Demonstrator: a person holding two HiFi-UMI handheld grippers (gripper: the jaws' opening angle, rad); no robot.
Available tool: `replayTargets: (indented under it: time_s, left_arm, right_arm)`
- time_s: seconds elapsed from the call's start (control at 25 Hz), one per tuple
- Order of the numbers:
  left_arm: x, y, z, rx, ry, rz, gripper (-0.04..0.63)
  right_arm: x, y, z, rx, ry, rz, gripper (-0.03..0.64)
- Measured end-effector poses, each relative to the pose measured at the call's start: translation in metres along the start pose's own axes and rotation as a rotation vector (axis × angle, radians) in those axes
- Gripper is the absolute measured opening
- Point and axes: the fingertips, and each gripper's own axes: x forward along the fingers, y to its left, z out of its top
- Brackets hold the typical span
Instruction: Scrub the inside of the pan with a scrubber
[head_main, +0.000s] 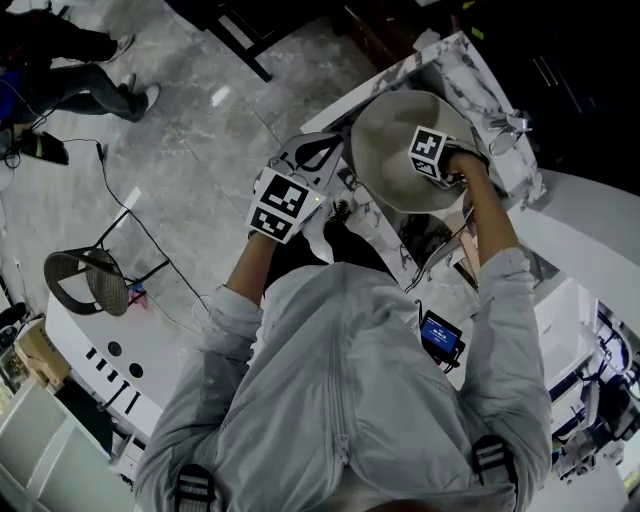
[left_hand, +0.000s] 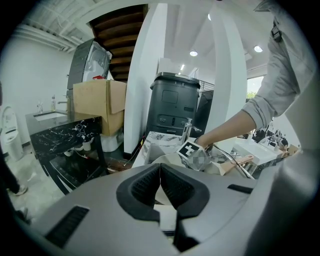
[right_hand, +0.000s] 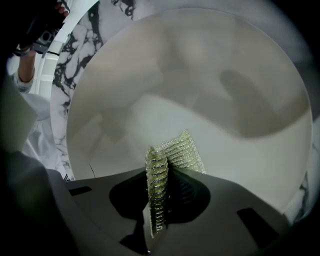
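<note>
Marble bench (head_main: 478, 75) held the pale pan (right_hand: 200, 90). Right gripper (right_hand: 167, 167) clamped the scrubber (right_hand: 182, 150) inside it; left gripper (left_hand: 160, 177), jaws together, waited nearby. Sideways pressure might pull the thin scrubber loose.

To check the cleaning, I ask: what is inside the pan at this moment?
Inside the pan only the folded mesh scrubber shows, held by the right gripper over the pale, bare bottom. The bottom beneath the gripper's body is covered.
</note>
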Motion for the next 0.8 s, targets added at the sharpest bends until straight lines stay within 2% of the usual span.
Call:
replayTargets:
  time_s: [0.24, 0.44, 0.68, 0.8]
  left_arm:
    - [0.001, 0.000, -0.001, -0.001, 0.007, 0.001, 0.023]
    - [0.002, 0.000, -0.001, 0.001, 0.013, 0.004, 0.023]
    - [-0.002, 0.007, -0.005, -0.005, 0.024, 0.019, 0.023]
    - [-0.002, 0.009, -0.007, -0.010, 0.029, 0.024, 0.023]
  right_arm:
    - [-0.008, -0.029, 0.008, 0.021, -0.063, -0.158, 0.084]
    - [-0.027, -0.065, 0.020, 0.065, -0.135, -0.367, 0.084]
    - [-0.028, -0.080, 0.061, 0.098, -0.301, -0.386, 0.084]
    - [-0.033, -0.085, 0.076, 0.086, -0.333, -0.413, 0.084]
